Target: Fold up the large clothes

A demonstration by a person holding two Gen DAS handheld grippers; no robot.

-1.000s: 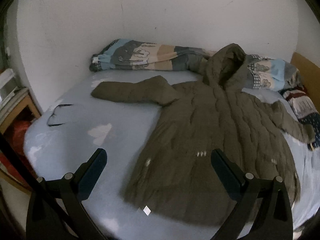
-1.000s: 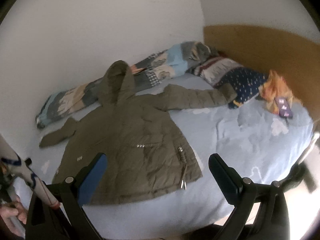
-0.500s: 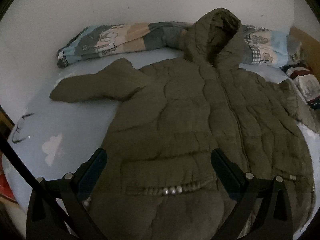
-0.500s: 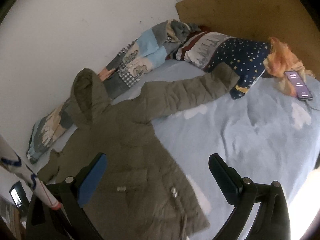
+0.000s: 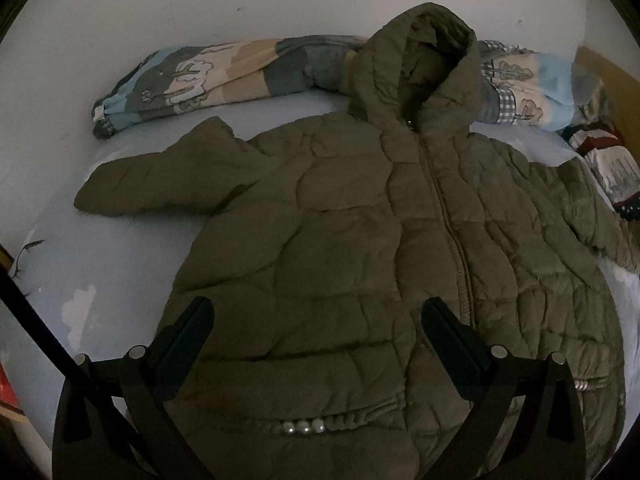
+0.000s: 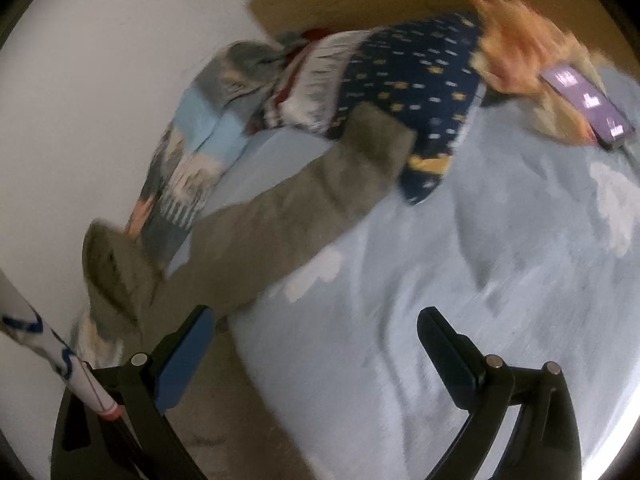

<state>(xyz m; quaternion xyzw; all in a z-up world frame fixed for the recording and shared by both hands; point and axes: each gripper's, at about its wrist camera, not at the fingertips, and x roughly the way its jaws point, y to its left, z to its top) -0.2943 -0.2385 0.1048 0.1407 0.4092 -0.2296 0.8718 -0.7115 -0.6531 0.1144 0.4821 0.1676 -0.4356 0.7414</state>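
Two grippers hovered with fingers spread and holding nothing, the left gripper (image 5: 316, 324) over the lower front of the olive coat (image 5: 360, 240), the right gripper (image 6: 314, 336) near its outstretched sleeve (image 6: 304, 208). That sleeve's cuff touched the star-patterned bedding (image 6: 416, 68), so pulling it inward could, I judged, drag the bedding along. Lying zipped and front-up on the blue sheet (image 6: 480, 260), the coat ran lengthwise from near hem to hood (image 5: 416, 52) at the wall, sleeves out sideways.
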